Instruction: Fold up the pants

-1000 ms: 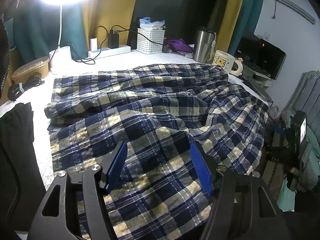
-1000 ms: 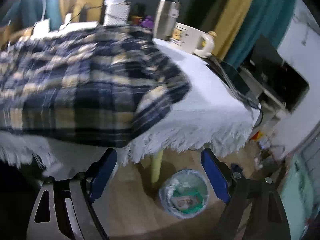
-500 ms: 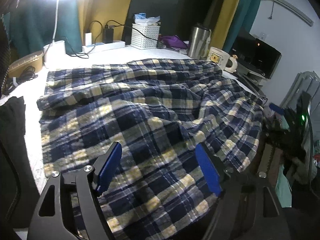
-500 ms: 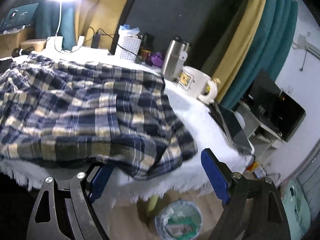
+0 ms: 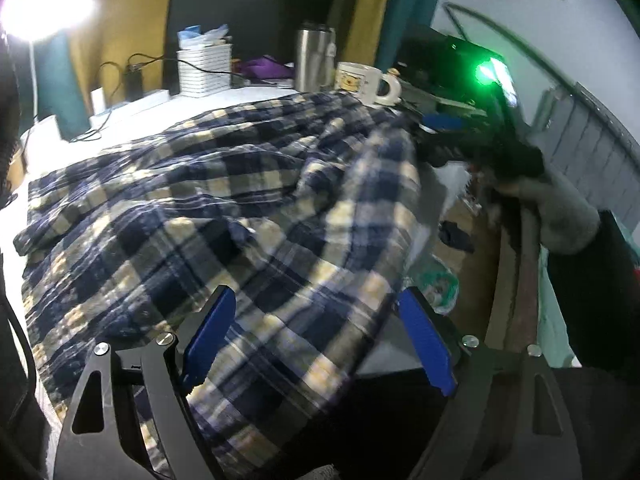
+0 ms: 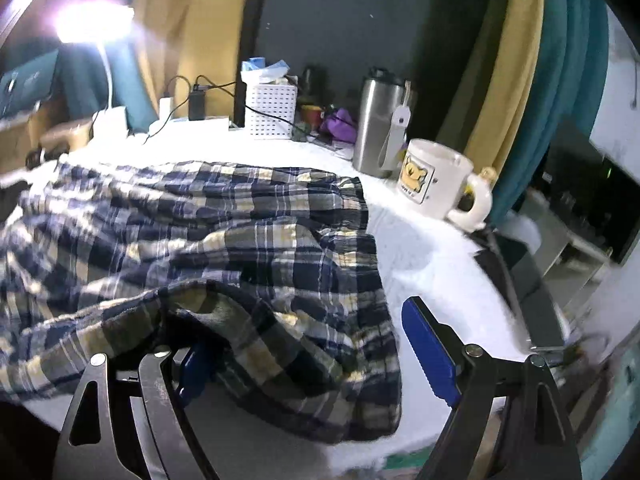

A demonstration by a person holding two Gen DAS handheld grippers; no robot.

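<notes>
Jaws on our left gripper [image 5: 316, 340] are opening, blue pads wide, with plaid cloth running between them but neither pad pressing on it. Jaws on our right gripper [image 6: 316, 348] stand spread as well; a raised fold of the cloth drapes over the left-hand pad and hides most of it, while the other pad hangs clear above the white cover, so we grip nothing there.

We count one pair of plaid pants [image 5: 208, 208], navy, cream and grey, lying rumpled across the table [image 6: 424, 240], which wears a white fringed cover. From the left wrist view the near edge of the pants spills over the table's front edge toward us; from the right wrist view the pants [image 6: 256, 240] end short of the table's right side, leaving bare white cover there.

Along the back of the table we count one steel tumbler [image 6: 380, 120], one white mug [image 6: 432, 178] with a cartoon print, one white slotted basket [image 6: 272, 110], and one purple bundle [image 6: 340, 122] between basket and tumbler. One lamp [image 6: 94, 20] glares at the upper left. Two chargers [image 6: 197, 101] sit in a power strip beside the basket. One dark flat device [image 6: 520, 276] lies at the table's right edge. The other gripper shows in the left wrist view as a dark blurred shape with one green light [image 5: 484, 70].
</notes>
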